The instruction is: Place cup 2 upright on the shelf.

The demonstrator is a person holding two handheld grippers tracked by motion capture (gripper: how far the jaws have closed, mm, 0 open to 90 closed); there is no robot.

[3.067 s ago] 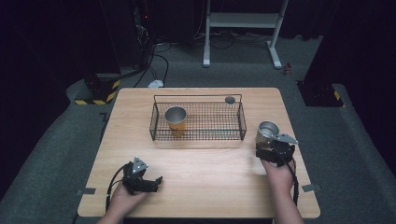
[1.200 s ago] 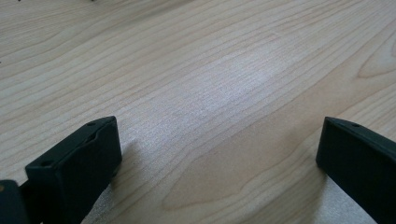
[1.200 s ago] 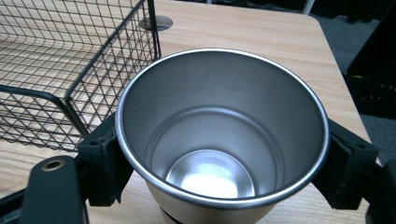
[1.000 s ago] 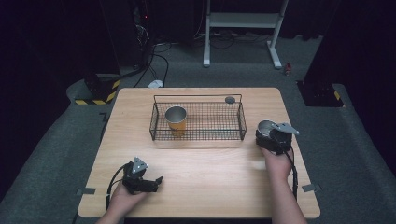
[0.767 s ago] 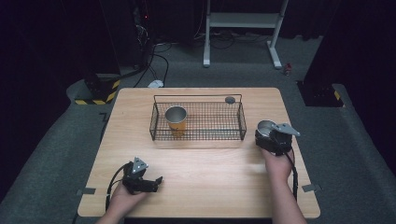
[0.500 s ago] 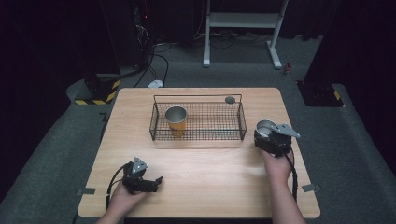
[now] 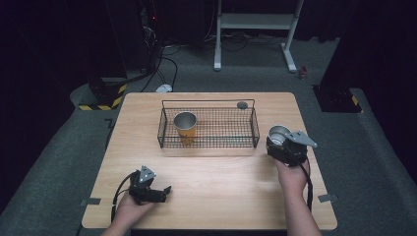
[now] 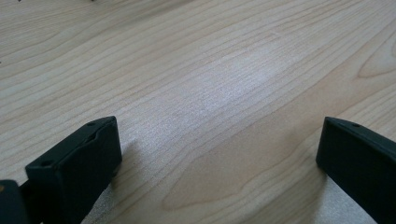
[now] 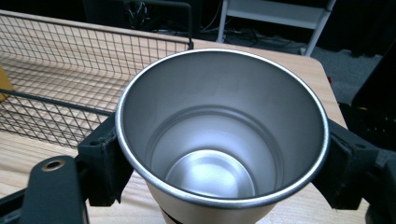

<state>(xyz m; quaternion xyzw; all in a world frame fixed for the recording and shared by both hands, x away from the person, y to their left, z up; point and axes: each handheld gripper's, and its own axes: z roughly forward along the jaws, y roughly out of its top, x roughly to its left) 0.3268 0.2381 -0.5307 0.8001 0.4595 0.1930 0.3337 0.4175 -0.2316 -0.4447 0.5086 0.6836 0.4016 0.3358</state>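
Right tongs gripping a steel cup beside the wire basket on the worktop

The wooden worktop is carrying a black wire basket at its far middle, and a gold-sided metal cup is standing upright in the basket's left part; a small dark round thing is lying just beyond the basket's far right corner. The right tongs are holding a steel cup upright just right of the basket, one jaw pressing on each side under its rim. The left tongs are resting at the near left of the worktop, jaws standing wide apart over bare wood, nothing between them
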